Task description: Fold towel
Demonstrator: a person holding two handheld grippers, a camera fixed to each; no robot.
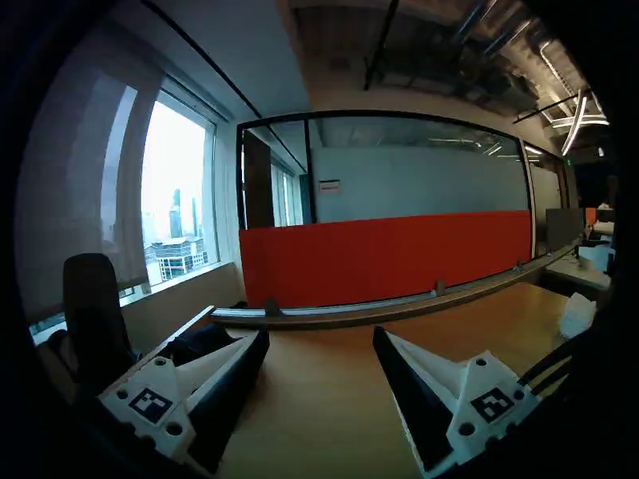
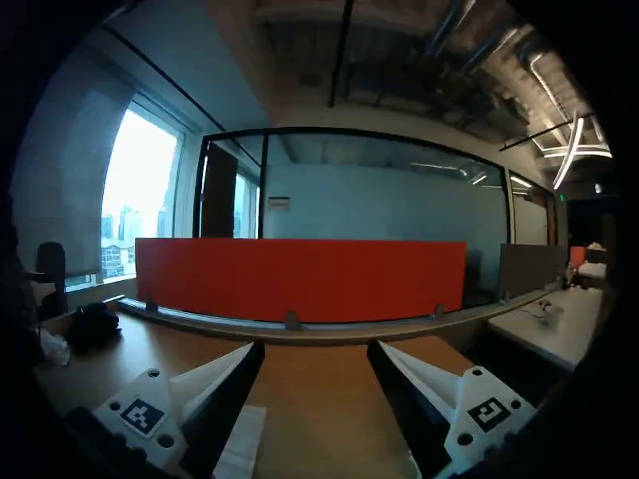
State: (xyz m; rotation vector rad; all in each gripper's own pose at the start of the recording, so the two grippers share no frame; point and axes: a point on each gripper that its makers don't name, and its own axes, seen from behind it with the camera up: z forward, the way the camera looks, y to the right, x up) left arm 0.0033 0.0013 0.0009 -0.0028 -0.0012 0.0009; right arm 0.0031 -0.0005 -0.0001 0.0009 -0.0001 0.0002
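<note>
left gripper [image 1: 318, 334] and right gripper [image 2: 315, 345] hang above the desk [image 2: 319, 399], jaws wide; a white towel [image 2: 240, 443] lies just below the right one.

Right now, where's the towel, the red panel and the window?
towel [image 2: 242, 441], right gripper view, white top face
red panel [image 2: 303, 275], right gripper view, middle
window [image 1: 177, 199], left gripper view, bright glass

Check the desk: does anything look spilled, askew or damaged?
Nothing stands out. The brown wooden desk looks dry and unmarked. The white cloth lies flat by the right gripper. The left gripper is open too.
</note>
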